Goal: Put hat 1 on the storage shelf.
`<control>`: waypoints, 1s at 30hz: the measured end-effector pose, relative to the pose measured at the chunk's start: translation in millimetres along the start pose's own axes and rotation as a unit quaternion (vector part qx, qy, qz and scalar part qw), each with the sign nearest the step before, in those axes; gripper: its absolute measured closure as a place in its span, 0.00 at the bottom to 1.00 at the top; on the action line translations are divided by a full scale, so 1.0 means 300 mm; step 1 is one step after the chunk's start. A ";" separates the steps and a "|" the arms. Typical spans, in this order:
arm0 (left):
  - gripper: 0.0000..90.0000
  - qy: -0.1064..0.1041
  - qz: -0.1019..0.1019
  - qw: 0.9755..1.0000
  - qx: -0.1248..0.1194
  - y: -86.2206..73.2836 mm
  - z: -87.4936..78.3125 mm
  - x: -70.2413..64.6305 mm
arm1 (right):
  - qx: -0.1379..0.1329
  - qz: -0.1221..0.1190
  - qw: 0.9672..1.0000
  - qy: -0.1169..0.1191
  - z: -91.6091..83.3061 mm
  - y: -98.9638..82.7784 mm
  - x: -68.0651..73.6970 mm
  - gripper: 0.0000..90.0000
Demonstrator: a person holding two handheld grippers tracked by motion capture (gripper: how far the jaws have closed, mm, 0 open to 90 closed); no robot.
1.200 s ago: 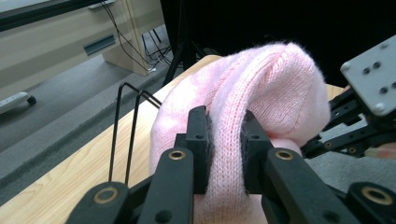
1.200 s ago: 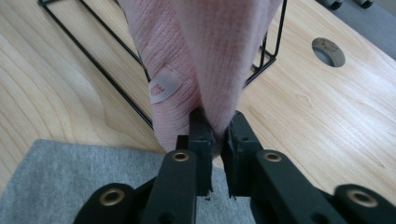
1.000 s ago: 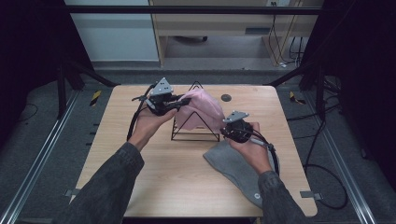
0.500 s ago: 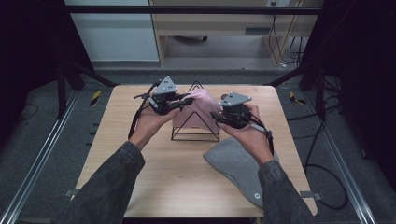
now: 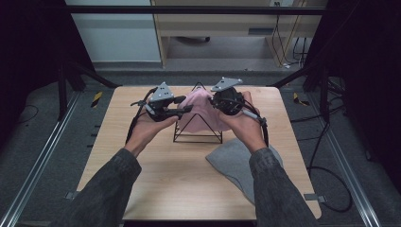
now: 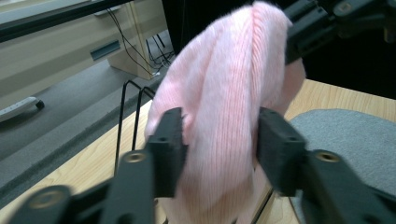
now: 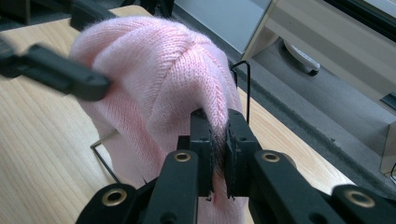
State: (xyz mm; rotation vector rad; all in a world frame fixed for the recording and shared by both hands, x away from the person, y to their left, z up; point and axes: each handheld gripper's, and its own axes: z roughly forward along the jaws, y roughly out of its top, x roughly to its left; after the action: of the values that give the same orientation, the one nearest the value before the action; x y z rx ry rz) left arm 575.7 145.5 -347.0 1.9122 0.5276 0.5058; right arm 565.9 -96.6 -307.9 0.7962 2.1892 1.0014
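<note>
1. Nearest to us, a grey cloth [image 5: 241, 163] lies flat on the counter [image 5: 156, 184], near the front right and untouched.
2. Our right claw [image 7: 214, 140] is clenched on a fold of the pink knit hat [image 7: 159, 70]; its jaws have just been closing, and the knit is pinched tight between them.
3. Our left claw [image 6: 219, 140] stands released around the hat's other side. Its jaws have just been opening; the knit hangs between them, brushing the pads without being squeezed.
4. The hat sits draped over the black wire stand [image 5: 197, 137] at the counter's middle, with both claws up near its crown.
5. What could go wrong, as we judge it: only one claw grips, so a pull from the right could drag the knit sideways and tip the light stand.
6. The hat's hem may also catch on the stand's upright wire [image 7: 246, 88] behind it, stretching or snagging the knit if we lift quickly.
</note>
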 end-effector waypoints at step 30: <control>0.94 0.018 -0.019 0.996 0.082 -0.201 0.041 0.002 | -0.007 -0.003 1.000 -0.002 -0.022 0.010 -0.005 0.93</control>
State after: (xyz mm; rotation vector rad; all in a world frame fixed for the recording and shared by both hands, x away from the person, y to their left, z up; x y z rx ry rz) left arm 575.3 158.6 -407.1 2.0474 0.6452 0.4846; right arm 563.1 -99.1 -301.7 0.7845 2.1786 1.0096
